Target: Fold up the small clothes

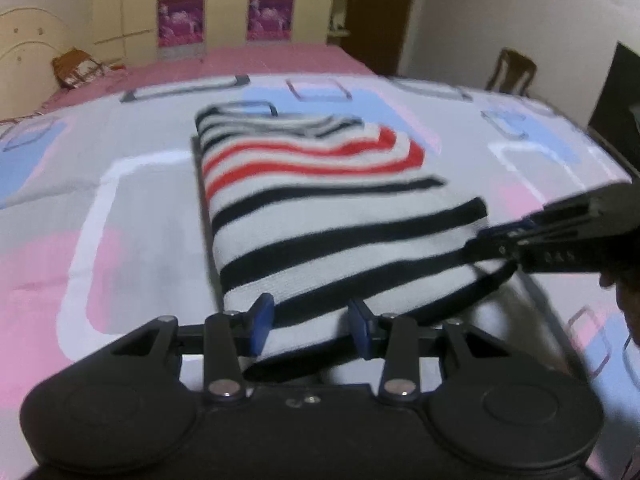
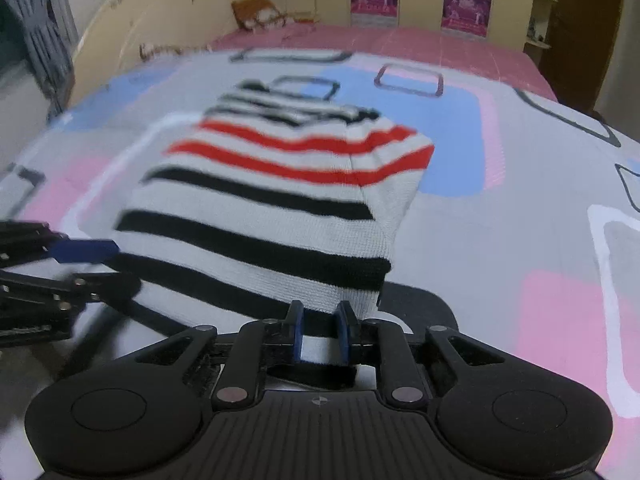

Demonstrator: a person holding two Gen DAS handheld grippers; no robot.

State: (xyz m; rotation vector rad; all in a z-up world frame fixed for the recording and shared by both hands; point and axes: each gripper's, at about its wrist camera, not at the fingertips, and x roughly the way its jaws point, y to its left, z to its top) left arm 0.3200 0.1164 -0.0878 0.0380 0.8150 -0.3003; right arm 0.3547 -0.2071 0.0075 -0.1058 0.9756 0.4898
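Observation:
A small white sweater with black and red stripes [image 1: 320, 200] lies folded lengthwise on the bed; it also shows in the right wrist view [image 2: 272, 200]. My left gripper [image 1: 310, 330] has its blue pads on either side of the sweater's near hem, at its left corner, with cloth between them. My right gripper [image 2: 322, 336] is shut on the near hem at its right corner. The right gripper also shows in the left wrist view [image 1: 500, 246], the left gripper in the right wrist view [image 2: 92, 254]. The near edge is lifted off the bed.
The bed is covered by a grey quilt [image 1: 120, 220] with pink, blue and white rounded squares, over a pink sheet [image 2: 400, 44]. A headboard [image 2: 160, 12] and a brown cushion [image 2: 260, 12] stand at the far end. A wooden chair [image 1: 514, 72] stands beside the bed.

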